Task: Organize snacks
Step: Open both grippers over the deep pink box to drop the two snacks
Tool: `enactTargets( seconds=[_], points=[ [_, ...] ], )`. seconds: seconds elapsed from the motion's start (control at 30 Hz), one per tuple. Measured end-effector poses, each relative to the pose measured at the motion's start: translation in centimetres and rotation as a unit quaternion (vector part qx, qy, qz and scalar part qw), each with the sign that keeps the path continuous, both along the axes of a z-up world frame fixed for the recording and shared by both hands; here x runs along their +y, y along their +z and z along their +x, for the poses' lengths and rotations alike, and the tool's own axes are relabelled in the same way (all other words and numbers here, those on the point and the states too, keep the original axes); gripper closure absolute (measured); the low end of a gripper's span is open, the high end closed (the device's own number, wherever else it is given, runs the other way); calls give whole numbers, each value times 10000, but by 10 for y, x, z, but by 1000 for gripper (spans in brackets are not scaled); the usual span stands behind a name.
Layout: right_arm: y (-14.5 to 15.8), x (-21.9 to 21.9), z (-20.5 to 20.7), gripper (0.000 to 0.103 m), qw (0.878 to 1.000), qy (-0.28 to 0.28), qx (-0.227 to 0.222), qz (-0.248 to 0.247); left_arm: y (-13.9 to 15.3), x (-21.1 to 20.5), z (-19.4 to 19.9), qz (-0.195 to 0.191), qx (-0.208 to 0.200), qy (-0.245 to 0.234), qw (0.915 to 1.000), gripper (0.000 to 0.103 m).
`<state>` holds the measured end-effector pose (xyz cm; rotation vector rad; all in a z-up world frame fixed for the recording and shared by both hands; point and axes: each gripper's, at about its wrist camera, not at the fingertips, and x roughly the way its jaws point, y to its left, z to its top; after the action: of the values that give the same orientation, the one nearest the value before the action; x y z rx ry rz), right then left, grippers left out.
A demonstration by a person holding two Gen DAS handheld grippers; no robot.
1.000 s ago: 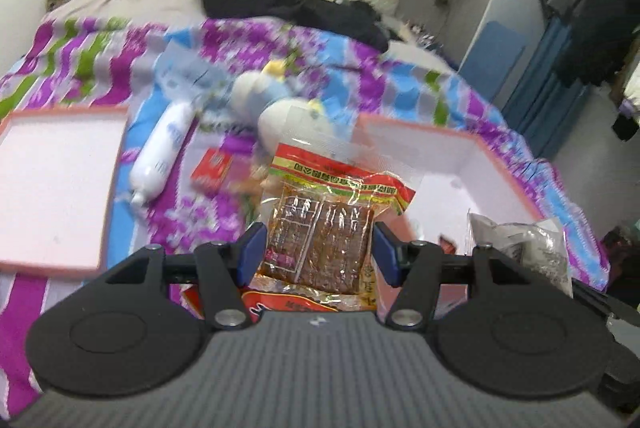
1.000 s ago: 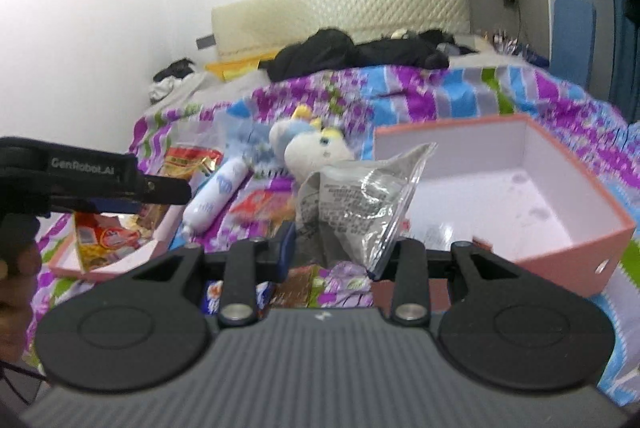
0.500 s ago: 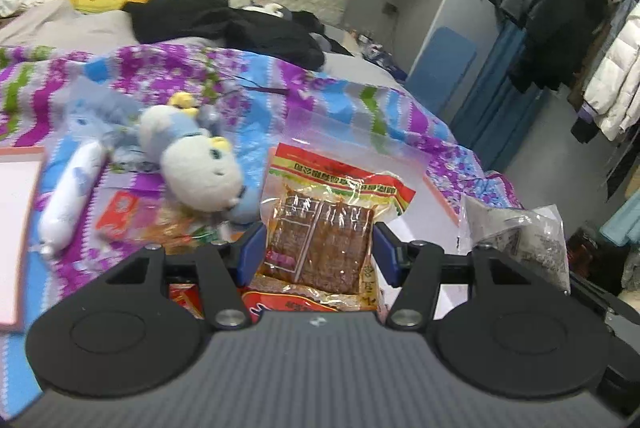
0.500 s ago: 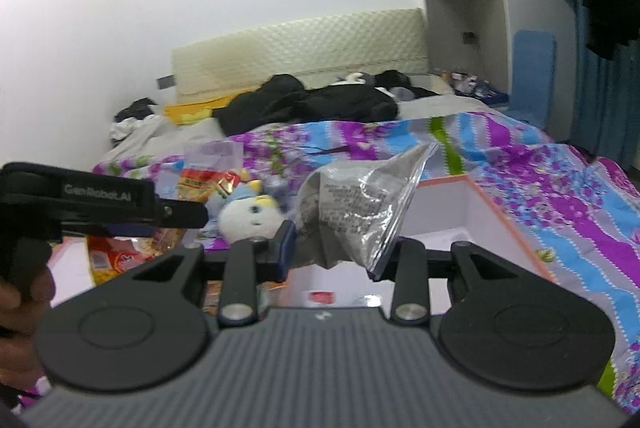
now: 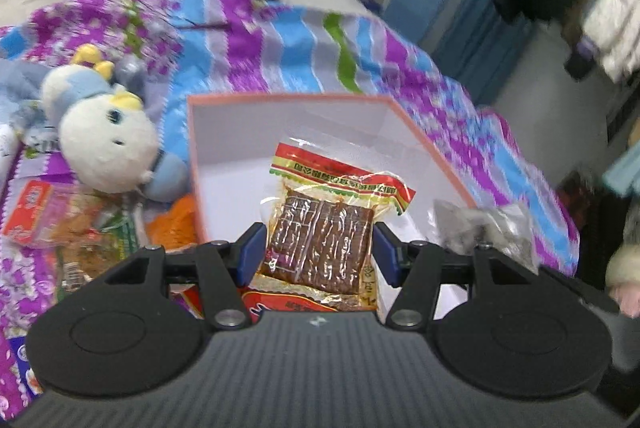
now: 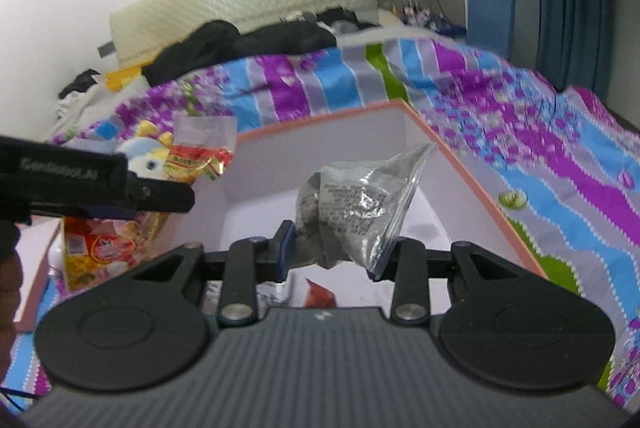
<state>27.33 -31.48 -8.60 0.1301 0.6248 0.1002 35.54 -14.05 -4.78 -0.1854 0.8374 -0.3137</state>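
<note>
Brown dried-tofu packet [image 5: 320, 248], red-yellow header, being gripped by left claw [image 5: 318, 254]; crinkled clear bag [image 6: 356, 204] being pinched by right claw [image 6: 340, 248]. Both being held over pink-rimmed white box [image 5: 320, 99], interior mostly bare.

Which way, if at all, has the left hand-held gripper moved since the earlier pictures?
Yes. The left hand-held gripper has swung right, away from the plush toy, over the pink box.

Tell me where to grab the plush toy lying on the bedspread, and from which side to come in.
Grip the plush toy across its round white head, coming from above: that is its widest, most exposed part, and it should squash between the pads. Its blue body is tucked against the pink box, with loose snack packets crowding the near side, so a low approach would likely snag on them.
</note>
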Motion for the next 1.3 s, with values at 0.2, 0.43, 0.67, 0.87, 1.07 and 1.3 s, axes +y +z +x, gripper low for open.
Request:
enactTargets(
  seconds=[0.2, 0.43, 0.67, 0.87, 1.07, 1.3],
  points=[
    [-22, -10, 16, 65, 9995, -128, 265, 71, -23, -17, 17, 221, 261, -164, 9993, 40],
    [-33, -15, 23, 63, 9987, -263, 442, 33, -34, -20, 29, 276, 343, -226, 9988, 35],
    [-23, -11, 16, 41, 9988, -304, 377, 60, -17, -9, 19, 248, 224, -157, 9993, 30],
    [9, 0, -2, 41, 9996, -234, 72, 106, 22, 7, -10, 162, -129, -52, 9998, 30],
    [50, 13, -31, 41, 9991, -116, -376, 145, 65, 31, -54, 88, -519, 90, 9986, 30],
    [79, 31, -71, 41, 9969, 77, -728, 278, 94, 66, -114, 49, -825, 303, 9961, 30]
  ],
)
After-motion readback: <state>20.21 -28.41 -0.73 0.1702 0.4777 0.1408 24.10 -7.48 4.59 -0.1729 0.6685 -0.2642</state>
